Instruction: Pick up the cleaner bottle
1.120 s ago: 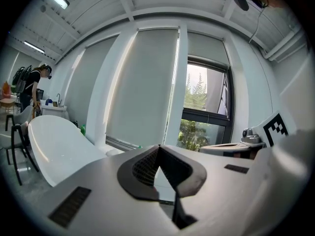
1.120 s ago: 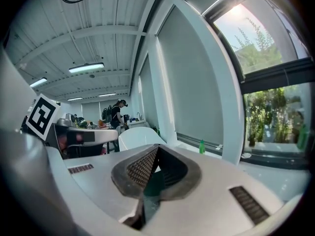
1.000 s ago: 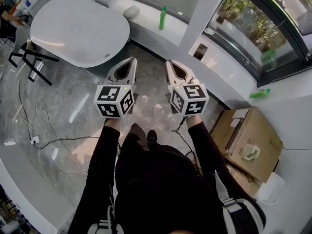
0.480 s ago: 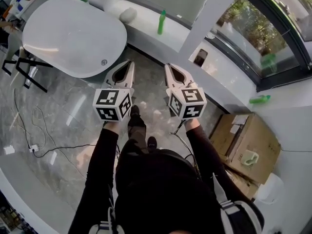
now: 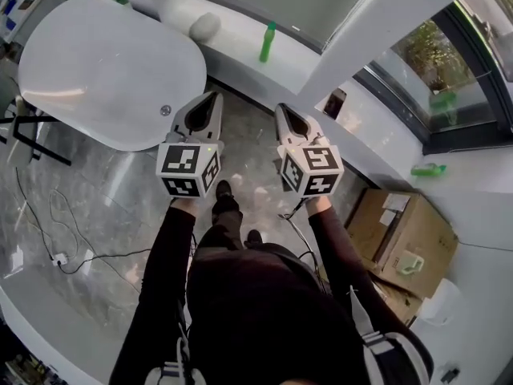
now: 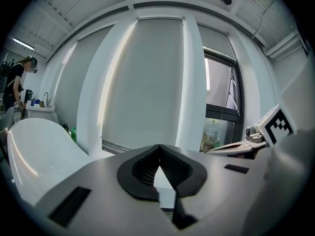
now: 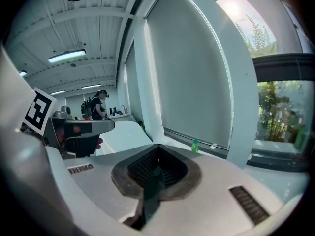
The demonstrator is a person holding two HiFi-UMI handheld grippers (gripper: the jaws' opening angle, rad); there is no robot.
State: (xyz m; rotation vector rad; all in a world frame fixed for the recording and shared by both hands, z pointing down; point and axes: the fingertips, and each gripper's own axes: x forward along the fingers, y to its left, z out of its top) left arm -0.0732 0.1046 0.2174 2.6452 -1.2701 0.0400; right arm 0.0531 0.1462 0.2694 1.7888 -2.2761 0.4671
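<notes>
The cleaner bottle [image 5: 267,41] is a slim green bottle that stands upright on the white window sill [image 5: 240,34], ahead of both grippers. It shows small in the right gripper view [image 7: 195,145], just past the jaws. My left gripper [image 5: 215,96] and right gripper [image 5: 280,108] are held side by side over the grey floor, pointing at the sill and short of the bottle. Both are shut with nothing between their jaws, as each one's own view shows for the left gripper [image 6: 159,147] and the right gripper [image 7: 157,147].
A white oval table [image 5: 104,54] stands at the left, close to the left gripper. On the sill are a white rounded object [image 5: 205,25], a dark flat device [image 5: 334,103] and a second green bottle [image 5: 429,169], lying down. Cardboard boxes [image 5: 405,231] sit at right; cables [image 5: 72,255] cross the floor.
The person has stepped forward. Both grippers have moved closer to the sill and the green bottle, staying shut and side by side.
</notes>
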